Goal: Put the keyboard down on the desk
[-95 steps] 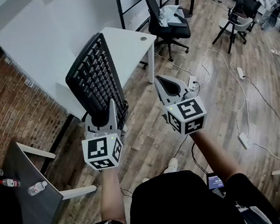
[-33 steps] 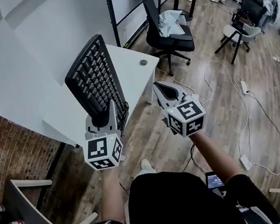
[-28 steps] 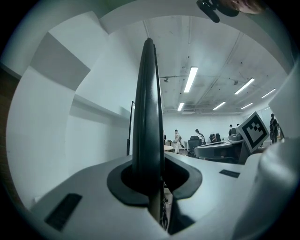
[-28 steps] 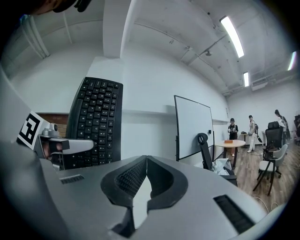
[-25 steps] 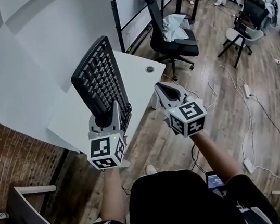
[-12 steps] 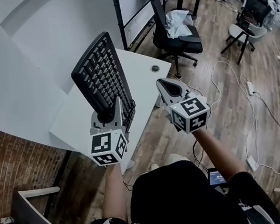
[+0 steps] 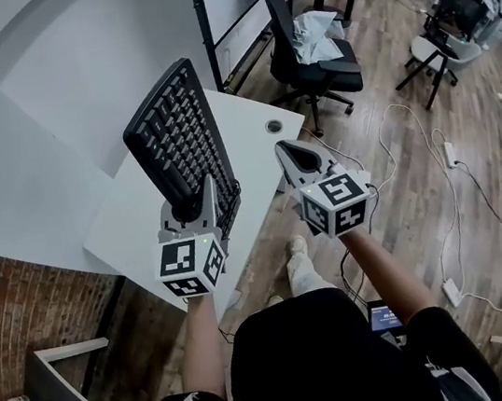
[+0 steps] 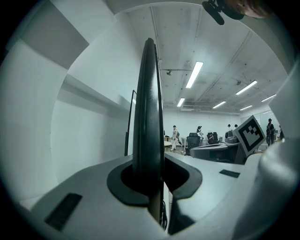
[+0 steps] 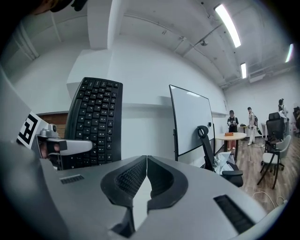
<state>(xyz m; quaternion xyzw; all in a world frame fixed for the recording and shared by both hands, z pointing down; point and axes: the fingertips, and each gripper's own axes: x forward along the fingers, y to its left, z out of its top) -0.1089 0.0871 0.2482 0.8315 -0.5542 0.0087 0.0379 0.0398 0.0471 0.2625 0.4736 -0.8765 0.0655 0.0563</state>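
Wide shot first: a wooden floor runs off to the right, and a pale wall fills the upper left. Against that wall sits the white tabletop, bare apart from a small round cable hole near its far corner. Just beyond that corner there's a black office chair with something pale bundled on its seat.

Now the keyboard. It's black, it's up in the air over the tabletop and standing on end, not lying flat, with its keys turned toward the right side. The right gripper view confirms it: key rows face that camera and the board rises tall.

The left tool has it by the lower short end. Look along that tool's own jaws and you see the keyboard edge-on, a thin dark blade pinched between the two pads, grip firm.

The right tool is alongside, well clear of the keyboard and carrying nothing. Its jaws are pressed together with only the meeting line showing between them.
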